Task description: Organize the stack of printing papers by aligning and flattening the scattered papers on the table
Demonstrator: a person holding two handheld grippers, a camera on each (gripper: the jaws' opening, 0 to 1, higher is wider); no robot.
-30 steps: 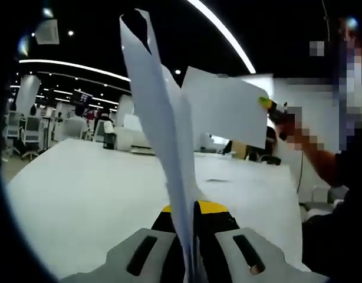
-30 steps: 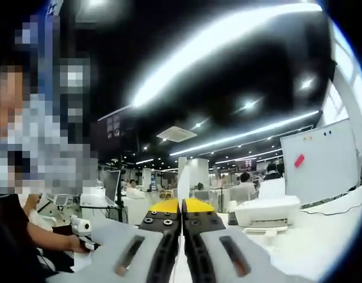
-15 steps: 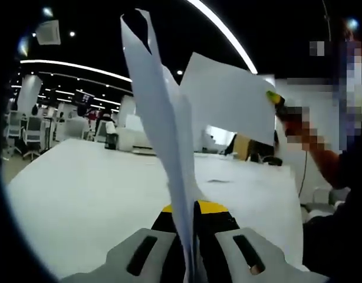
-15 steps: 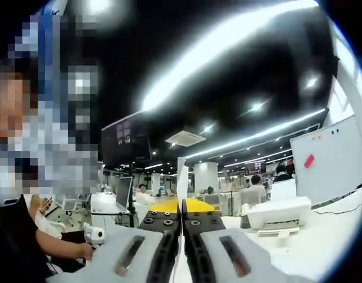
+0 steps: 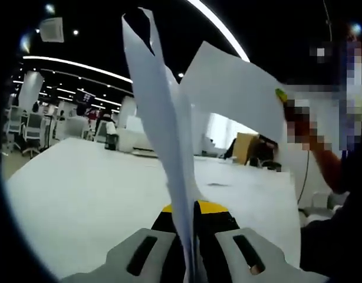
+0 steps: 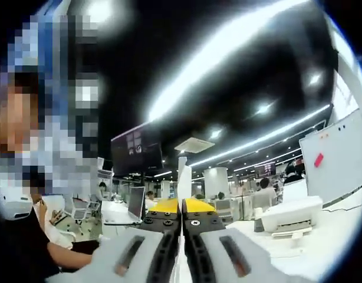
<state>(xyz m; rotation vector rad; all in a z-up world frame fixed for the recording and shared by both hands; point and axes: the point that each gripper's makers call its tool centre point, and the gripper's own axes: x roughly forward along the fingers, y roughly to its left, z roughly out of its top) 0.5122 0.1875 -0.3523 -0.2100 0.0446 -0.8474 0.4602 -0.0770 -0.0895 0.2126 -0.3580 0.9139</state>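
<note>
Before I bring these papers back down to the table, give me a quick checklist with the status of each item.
1. Left gripper shut on the papers: ok, sheets rise edge-on from between the jaws.
2. Right gripper shut on the papers: ok, a thin white edge stands between the jaws.
3. Sheets aligned: not ok, they fan apart at the top.
4. Papers lifted off the table: ok.
5. Landing spot on the table free: ok, white surface ahead looks bare.
6. All sheets gathered: cannot tell.

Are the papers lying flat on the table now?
No, the papers stand upright in the air, clamped in the left gripper above the white table.
</note>
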